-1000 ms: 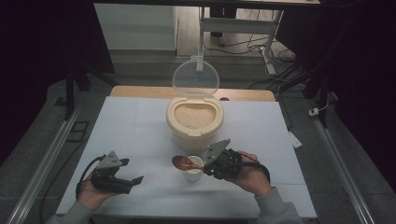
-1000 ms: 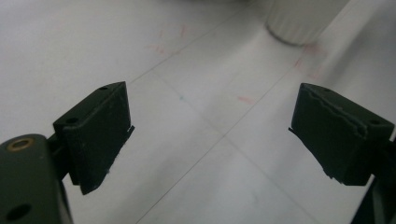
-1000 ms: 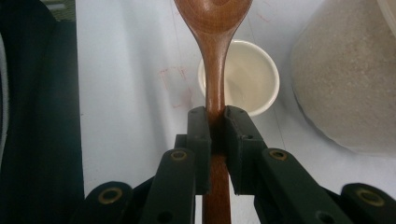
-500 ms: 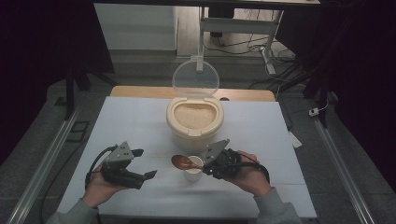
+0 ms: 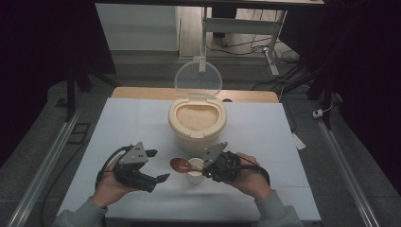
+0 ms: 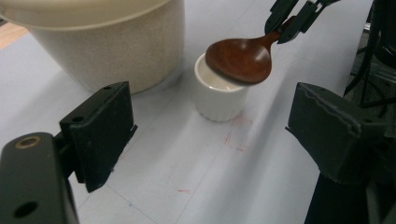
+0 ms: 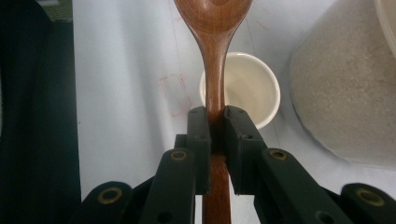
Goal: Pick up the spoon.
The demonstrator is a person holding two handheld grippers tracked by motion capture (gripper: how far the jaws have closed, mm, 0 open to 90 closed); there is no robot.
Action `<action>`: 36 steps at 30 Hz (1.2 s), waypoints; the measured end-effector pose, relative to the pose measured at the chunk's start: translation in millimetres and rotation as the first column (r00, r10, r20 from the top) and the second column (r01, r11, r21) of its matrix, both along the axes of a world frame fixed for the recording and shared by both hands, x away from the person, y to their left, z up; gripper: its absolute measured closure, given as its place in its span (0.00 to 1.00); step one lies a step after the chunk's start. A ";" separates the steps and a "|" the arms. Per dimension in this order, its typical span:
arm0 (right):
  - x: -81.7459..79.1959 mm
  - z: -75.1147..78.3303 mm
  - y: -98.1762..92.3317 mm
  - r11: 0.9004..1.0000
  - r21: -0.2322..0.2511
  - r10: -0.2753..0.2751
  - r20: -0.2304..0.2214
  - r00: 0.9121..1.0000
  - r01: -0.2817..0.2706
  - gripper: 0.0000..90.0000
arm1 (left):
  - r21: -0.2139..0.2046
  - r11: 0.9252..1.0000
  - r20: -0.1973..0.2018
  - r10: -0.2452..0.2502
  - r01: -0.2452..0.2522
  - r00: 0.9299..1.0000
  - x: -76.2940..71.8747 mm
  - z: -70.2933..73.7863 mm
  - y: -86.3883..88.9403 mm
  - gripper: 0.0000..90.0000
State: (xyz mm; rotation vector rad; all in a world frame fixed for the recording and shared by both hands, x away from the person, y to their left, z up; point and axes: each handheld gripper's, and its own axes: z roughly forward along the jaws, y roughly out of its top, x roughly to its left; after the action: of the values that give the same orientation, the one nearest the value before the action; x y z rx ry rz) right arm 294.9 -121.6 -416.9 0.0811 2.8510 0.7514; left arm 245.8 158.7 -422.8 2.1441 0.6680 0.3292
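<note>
A beige tub [image 5: 197,124] full of rice stands mid-table with its clear lid [image 5: 198,79] swung up. Just in front of it sits a small white cup [image 5: 195,176]. My right gripper [image 5: 205,168] is shut on the handle of a brown wooden spoon [image 5: 179,164], whose bowl hovers over the cup's left rim. In the right gripper view the pads [image 7: 200,135] clamp the spoon handle [image 7: 215,70] above the cup [image 7: 243,88]. My left gripper [image 5: 157,165] is open and holds nothing, left of the cup. Its view shows the cup [image 6: 219,100], the spoon [image 6: 240,58] and the tub [image 6: 116,46] ahead.
The white table sheet [image 5: 127,127] is bare on both sides of the tub. Faint red marks [image 6: 238,137] lie on the sheet near the cup. A wooden strip [image 5: 142,93] runs along the far edge. Metal rails [image 5: 47,156] flank the table.
My left gripper has risen off the table and moved right toward the cup, still open. The right gripper and the spoon have kept still.
</note>
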 end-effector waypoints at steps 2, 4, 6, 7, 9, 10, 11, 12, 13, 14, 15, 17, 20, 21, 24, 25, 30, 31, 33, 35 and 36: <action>-0.3 1.0 1.0 1.000 -0.005 -0.005 0.008 1.000 0.005 0.90 | -0.002 1.000 0.003 -0.006 0.006 1.000 0.2 2.0 -2.1 0.17; -0.3 1.3 1.2 1.000 -0.003 -0.004 0.008 1.000 0.004 0.90 | 0.002 1.000 0.010 -0.020 0.020 1.000 0.2 4.2 -6.0 0.17; -0.1 1.4 1.8 1.000 0.001 -0.004 0.009 1.000 0.004 0.90 | 0.007 0.999 0.013 -0.038 0.038 0.999 0.8 6.2 -11.1 0.18; -0.2 1.3 2.9 1.000 -0.008 -0.006 0.016 1.000 0.006 0.90 | 0.010 0.999 0.013 -0.046 0.046 0.999 1.7 7.2 -13.8 0.19; -0.2 0.4 4.0 1.000 -0.005 -0.001 0.010 1.000 0.001 0.90 | 0.023 0.998 0.019 -0.059 0.058 0.998 4.3 9.6 -19.9 0.19; -0.7 0.3 5.2 1.000 -0.004 0.000 0.008 1.000 0.000 0.90 | 0.031 0.997 0.024 -0.065 0.064 0.998 6.0 11.3 -23.3 0.20; -1.2 0.4 6.7 1.000 -0.006 0.005 0.008 1.000 -0.005 0.90 | 0.039 0.997 0.029 -0.075 0.073 0.997 7.6 13.2 -27.0 0.21; -1.4 0.6 8.1 1.000 -0.006 0.011 0.012 1.000 -0.011 0.90 | 0.046 0.995 0.032 -0.086 0.084 0.996 9.4 14.9 -31.2 0.22; -1.8 0.7 9.7 1.000 -0.009 0.013 0.017 1.000 -0.013 0.90 | 0.054 0.994 0.035 -0.096 0.094 0.995 11.0 16.5 -35.7 0.23; -2.6 1.0 11.1 1.000 -0.017 0.011 0.022 1.000 -0.010 0.90 | 0.064 0.993 0.041 -0.106 0.103 0.994 12.8 17.8 -39.9 0.23; -3.2 0.0 13.8 1.000 -0.014 0.019 0.022 1.000 -0.018 0.90 | 0.074 0.991 0.043 -0.113 0.110 0.993 14.9 18.5 -44.1 0.25; -3.5 -0.2 15.9 1.000 -0.019 0.023 0.024 0.999 -0.023 0.90 | 0.100 0.987 0.044 -0.133 0.128 0.990 18.1 18.9 -52.2 0.28; -3.8 -0.3 17.1 0.999 -0.025 0.027 0.026 0.999 -0.027 0.90 | 0.128 0.980 0.048 -0.159 0.152 0.986 20.8 18.8 -61.4 0.30; -3.7 0.7 16.5 0.999 -0.025 0.027 0.026 0.999 -0.026 0.90 | 0.140 0.977 0.048 -0.167 0.159 0.985 21.2 18.5 -63.6 0.31; -3.9 0.7 15.5 0.999 -0.021 0.025 0.025 0.999 -0.025 0.90 | 0.157 0.971 0.041 -0.189 0.180 0.981 22.2 18.0 -68.6 0.33; -4.0 0.9 15.3 0.999 -0.021 0.025 0.026 0.999 -0.025 0.90 | 0.166 0.968 0.038 -0.199 0.190 0.979 22.5 17.7 -70.5 0.34; -4.8 2.0 14.9 0.999 -0.022 0.029 0.032 0.999 -0.029 0.90 | 0.226 0.949 0.014 -0.231 0.222 0.973 22.8 15.2 -77.8 0.37; -5.1 1.7 15.2 0.999 -0.015 0.032 0.034 0.999 -0.031 0.90 | 0.232 0.946 0.010 -0.234 0.225 0.972 23.4 14.6 -79.0 0.38; -5.7 2.1 16.0 0.999 -0.031 0.033 0.034 0.999 -0.032 0.90 | 0.252 0.938 -0.001 -0.245 0.237 0.970 24.7 13.5 -82.3 0.41; -5.9 1.0 16.8 0.999 -0.027 0.036 0.028 0.999 -0.035 0.90 | 0.277 0.929 -0.008 -0.253 0.245 0.967 25.8 12.4 -86.1 0.43; -6.0 1.4 17.0 0.999 -0.037 0.037 0.031 0.999 -0.036 0.90 | 0.289 0.923 -0.016 -0.260 0.253 0.966 26.7 11.9 -87.6 0.45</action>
State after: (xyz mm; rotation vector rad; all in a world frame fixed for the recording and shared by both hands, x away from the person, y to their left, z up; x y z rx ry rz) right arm 289.0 -104.6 -415.5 0.0119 2.8420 0.7013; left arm 272.5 71.1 -410.9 2.4693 0.3321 0.3235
